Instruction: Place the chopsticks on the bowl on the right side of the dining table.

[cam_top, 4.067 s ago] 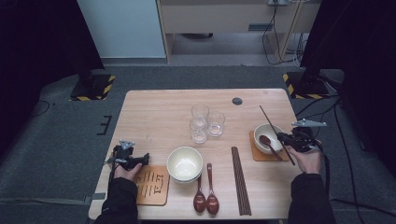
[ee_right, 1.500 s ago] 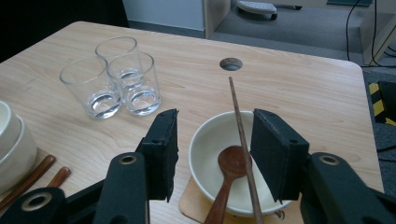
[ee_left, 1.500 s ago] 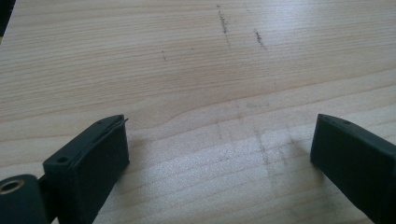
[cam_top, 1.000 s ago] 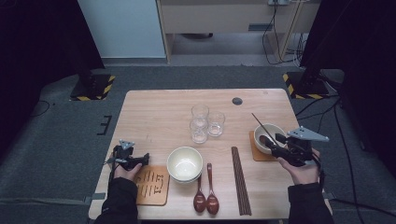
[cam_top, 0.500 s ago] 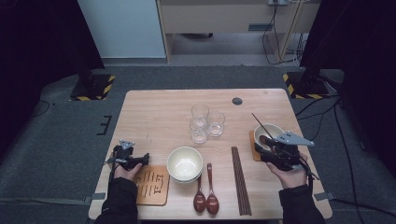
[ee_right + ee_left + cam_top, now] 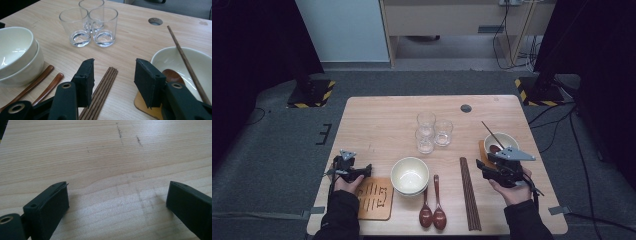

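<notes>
Right tongs [image 6: 113, 82] half open, empty, above chopstick bundle [image 6: 100, 93], left tongs [image 6: 117, 202] wide open, empty

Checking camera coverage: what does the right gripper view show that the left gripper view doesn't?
Right gripper view: three clear glasses, stacked cream bowls, two wooden spoons, a bundle of chopsticks, and a bowl on a coaster holding a spoon and one chopstick; the right gripper is open with nothing between its jaws.

Left gripper view: the left gripper, open wide over bare wood with faint dark scuffs.

Both: the light wooden table.
</notes>
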`<state>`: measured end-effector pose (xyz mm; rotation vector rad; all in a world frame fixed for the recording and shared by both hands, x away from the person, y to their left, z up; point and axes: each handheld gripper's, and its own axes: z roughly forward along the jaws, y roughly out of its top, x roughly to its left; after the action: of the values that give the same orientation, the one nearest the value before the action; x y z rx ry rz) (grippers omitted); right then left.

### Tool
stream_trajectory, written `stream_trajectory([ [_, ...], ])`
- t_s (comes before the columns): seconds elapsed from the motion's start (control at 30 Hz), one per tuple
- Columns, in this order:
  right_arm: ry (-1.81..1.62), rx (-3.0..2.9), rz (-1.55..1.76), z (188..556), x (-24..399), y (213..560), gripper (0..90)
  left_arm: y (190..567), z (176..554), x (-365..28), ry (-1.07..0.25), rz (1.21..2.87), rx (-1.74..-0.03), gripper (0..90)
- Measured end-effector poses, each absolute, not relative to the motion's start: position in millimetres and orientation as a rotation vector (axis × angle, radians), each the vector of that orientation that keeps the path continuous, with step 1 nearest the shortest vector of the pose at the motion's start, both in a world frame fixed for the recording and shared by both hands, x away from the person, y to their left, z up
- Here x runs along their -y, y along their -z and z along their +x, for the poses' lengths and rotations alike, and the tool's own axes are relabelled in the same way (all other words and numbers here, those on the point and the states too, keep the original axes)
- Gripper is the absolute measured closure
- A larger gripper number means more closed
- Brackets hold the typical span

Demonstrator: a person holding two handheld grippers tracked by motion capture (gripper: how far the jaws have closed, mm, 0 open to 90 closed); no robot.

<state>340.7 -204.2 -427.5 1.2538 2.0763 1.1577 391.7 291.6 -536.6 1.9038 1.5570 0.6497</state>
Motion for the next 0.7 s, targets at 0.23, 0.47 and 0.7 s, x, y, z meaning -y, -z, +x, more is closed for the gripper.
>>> stream_trajectory([
  [0.23, -1.150, -2.093, 1.247, 338, 198, 434, 50.7, 537, 392, -292, -0.650, 1.904, -1.557, 3.2],
  [0.47, -1.129, -2.117, 1.241, 335, 193, 444, 52.1, 537, 392, -292, -0.650, 1.904, -1.557, 3.2],
  [0.7, -1.093, -2.155, 1.246, 332, 187, 458, 55.1, 537, 392, -292, -0.650, 1.904, -1.557, 3.2],
])
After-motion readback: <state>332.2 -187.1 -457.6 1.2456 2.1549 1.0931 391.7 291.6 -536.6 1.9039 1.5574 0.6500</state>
